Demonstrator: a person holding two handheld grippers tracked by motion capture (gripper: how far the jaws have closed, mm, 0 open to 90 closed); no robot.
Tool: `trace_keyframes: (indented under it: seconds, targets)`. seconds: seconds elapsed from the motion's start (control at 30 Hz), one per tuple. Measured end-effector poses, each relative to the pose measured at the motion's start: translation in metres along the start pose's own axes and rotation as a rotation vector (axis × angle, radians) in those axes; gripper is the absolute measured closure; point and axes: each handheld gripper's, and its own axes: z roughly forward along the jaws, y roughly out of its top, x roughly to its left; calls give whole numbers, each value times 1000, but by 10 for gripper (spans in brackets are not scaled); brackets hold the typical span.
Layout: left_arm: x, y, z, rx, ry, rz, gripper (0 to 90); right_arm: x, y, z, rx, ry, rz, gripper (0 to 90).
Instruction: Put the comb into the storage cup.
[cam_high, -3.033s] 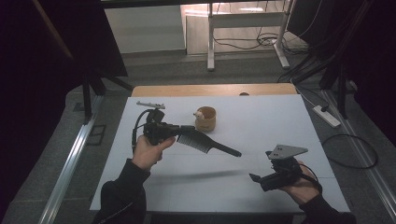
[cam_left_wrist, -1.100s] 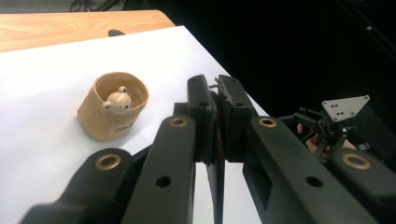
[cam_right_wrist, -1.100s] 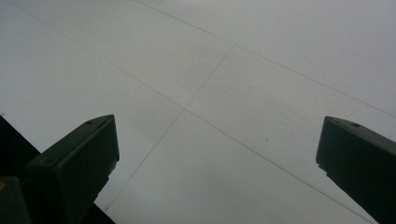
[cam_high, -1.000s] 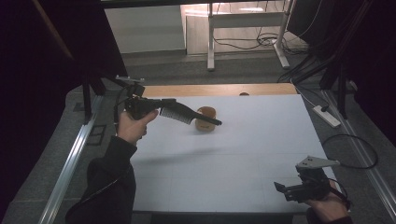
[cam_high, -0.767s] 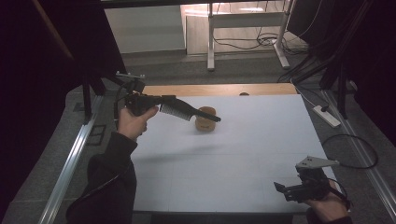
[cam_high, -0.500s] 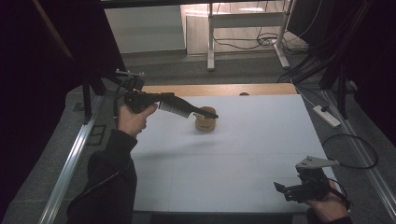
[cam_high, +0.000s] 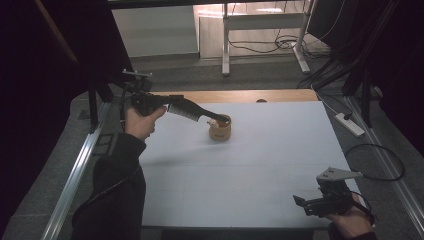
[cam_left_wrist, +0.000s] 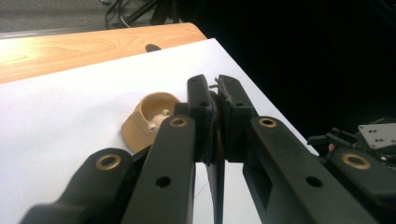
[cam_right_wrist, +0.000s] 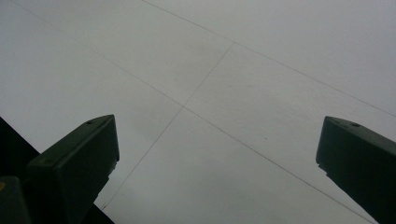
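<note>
Left hand-held gripper, clamped on the comb, had swung its tip into the cup ahead; dropping comes next

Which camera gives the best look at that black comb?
The high view: the comb shows full length, held by the left tool, tip over the tan cup. The left gripper view shows it edge-on between shut jaws; the right gripper view faces white table.

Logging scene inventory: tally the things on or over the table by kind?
Black comb, held in the left tongs: 1
Tan wooden cup: 1
Handheld tongs, counting the right tongs: 2
Total: 4
</note>
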Motion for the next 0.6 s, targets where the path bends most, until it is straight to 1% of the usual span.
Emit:
trace_keyframes:
  seconds: [0.3, 0.33, 0.6]
  targets:
    - [4, 7, 2, 10, 28, 5, 839, 0, 0, 0, 5, 1, -1, 0]
    - [5, 8, 2, 7, 31, 0, 839, 0, 0, 1, 6, 0, -1, 0]
    - [11, 13, 5, 12, 67, 0, 839, 0, 0, 1, 6, 1, -2, 0]
